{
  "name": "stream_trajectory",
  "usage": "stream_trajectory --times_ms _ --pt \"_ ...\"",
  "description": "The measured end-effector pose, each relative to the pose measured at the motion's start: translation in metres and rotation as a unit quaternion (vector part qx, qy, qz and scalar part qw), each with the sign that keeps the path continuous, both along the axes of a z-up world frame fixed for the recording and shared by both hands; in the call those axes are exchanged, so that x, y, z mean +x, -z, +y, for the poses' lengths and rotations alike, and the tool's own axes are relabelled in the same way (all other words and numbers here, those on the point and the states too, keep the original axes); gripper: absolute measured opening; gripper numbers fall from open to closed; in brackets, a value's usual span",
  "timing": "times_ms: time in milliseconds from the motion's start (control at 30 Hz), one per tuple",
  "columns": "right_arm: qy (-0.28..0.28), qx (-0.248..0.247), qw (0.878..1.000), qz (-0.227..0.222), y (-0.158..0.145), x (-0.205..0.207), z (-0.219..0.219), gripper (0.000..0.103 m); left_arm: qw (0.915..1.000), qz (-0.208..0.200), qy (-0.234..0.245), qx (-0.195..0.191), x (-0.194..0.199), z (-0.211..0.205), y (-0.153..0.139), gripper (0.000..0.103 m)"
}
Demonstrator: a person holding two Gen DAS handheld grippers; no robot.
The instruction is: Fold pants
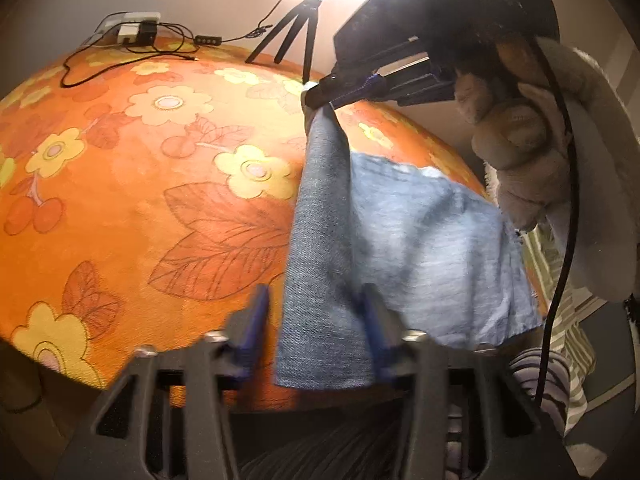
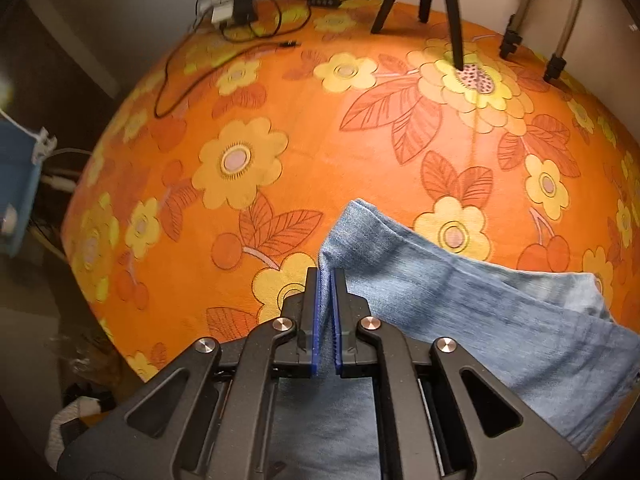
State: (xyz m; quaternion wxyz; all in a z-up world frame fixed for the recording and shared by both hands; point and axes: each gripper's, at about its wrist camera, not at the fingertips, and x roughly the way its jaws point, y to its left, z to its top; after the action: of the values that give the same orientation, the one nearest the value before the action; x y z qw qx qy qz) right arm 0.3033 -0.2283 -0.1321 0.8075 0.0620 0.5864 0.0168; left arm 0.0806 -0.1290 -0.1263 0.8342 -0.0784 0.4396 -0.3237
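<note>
A: From the left wrist view, what do you see?

B: The light blue denim pants (image 1: 400, 232) drape over the bench's orange flower-print cloth (image 1: 140, 200). The right gripper (image 1: 316, 98), held by a hand in a pale fuzzy glove (image 1: 516, 136), has its fingers clamped on a raised edge of the denim, so a strip hangs down from it. The left gripper (image 1: 316, 320) sits lower, with that strip passing between its blue-padded fingers (image 1: 258, 320); they look blurred and stand apart, not pressing the cloth (only the right-hand pad seems close to it). A black tripod (image 1: 296, 28) stands beyond the pants.

A: And the right wrist view?

B: The right gripper (image 2: 326, 280) pinches a fold of the pants (image 2: 460, 292) tightly between its blue pads. The rest of the denim spreads to the right of it over the flowered cloth (image 2: 240, 128).
</note>
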Motion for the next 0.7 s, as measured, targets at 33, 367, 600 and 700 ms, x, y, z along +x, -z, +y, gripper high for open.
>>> stream_trajectory --times_ms 33,367,600,700 --pt "0.002 0.003 1.000 -0.004 -0.003 -0.001 -0.003 0.005 1.0000 -0.004 0.001 0.001 -0.001 -0.002 -0.002 0.024" --pt "0.024 0.038 0.998 -0.043 -0.035 -0.021 -0.043 0.004 0.9961 -0.081 0.035 -0.002 -0.021 -0.030 -0.047 0.010" --pt "0.052 0.068 0.993 -0.082 -0.064 -0.047 -0.090 0.004 0.9889 -0.121 0.086 -0.012 -0.040 -0.068 -0.075 0.010" --pt "0.066 0.077 0.990 -0.096 -0.075 -0.061 -0.113 0.004 0.9858 -0.129 0.106 -0.015 -0.045 -0.085 -0.082 0.010"
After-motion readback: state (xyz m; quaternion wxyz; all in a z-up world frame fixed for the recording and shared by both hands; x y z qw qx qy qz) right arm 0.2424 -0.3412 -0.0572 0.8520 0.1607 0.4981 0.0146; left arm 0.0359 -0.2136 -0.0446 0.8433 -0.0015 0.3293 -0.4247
